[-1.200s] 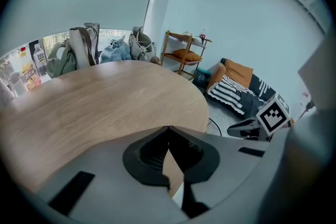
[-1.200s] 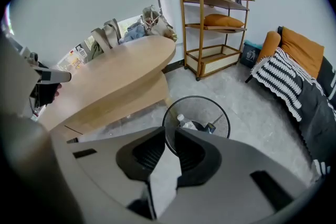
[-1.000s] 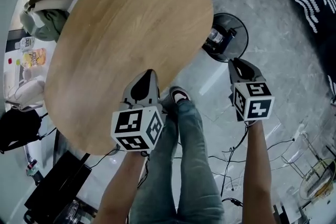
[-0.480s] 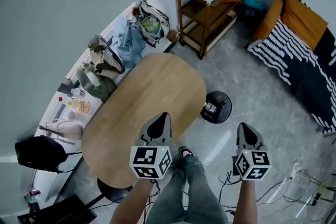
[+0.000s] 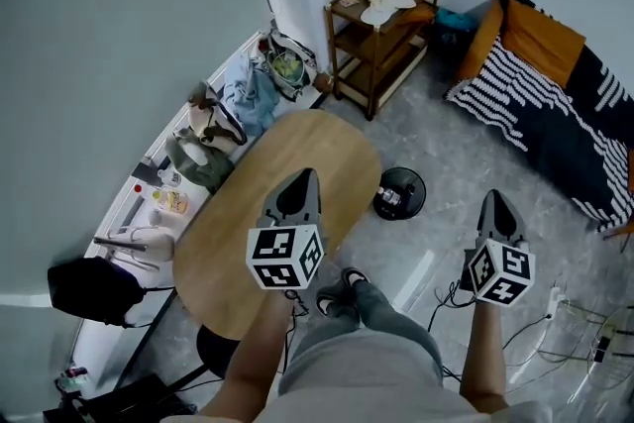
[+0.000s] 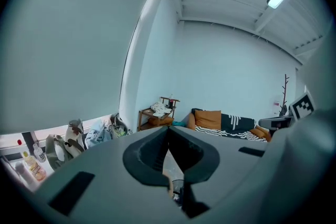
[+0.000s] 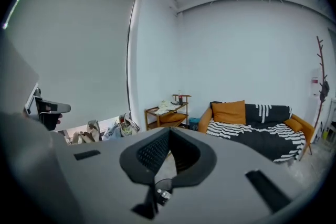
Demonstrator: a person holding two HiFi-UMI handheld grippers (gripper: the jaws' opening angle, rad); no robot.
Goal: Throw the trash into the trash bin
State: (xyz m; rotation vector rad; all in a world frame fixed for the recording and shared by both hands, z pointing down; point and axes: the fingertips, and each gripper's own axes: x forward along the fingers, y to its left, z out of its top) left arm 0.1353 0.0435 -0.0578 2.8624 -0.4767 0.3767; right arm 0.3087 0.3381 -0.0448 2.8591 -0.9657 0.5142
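The black round trash bin (image 5: 399,193) stands on the grey floor beside the right end of the oval wooden table (image 5: 327,154), with small items inside it. My left gripper (image 5: 302,175) is held high over the table, its jaws shut and empty. My right gripper (image 5: 492,198) hangs over the floor to the right of the bin, also shut with nothing in it. In the left gripper view the jaws (image 6: 168,128) meet at their tips. The right gripper view shows its jaws (image 7: 169,131) closed, with the bin (image 7: 160,191) visible far below them.
A wooden shelf unit (image 5: 381,15) stands against the far wall. A sofa with an orange cushion and striped blanket (image 5: 555,104) is at the right. Bags and clothes (image 5: 248,94) line the wall left of the table. Cables (image 5: 565,312) lie on the floor.
Both grippers have risen far above the table and floor, and the head view has pulled up, so the whole room shows. The bin now looks small below.
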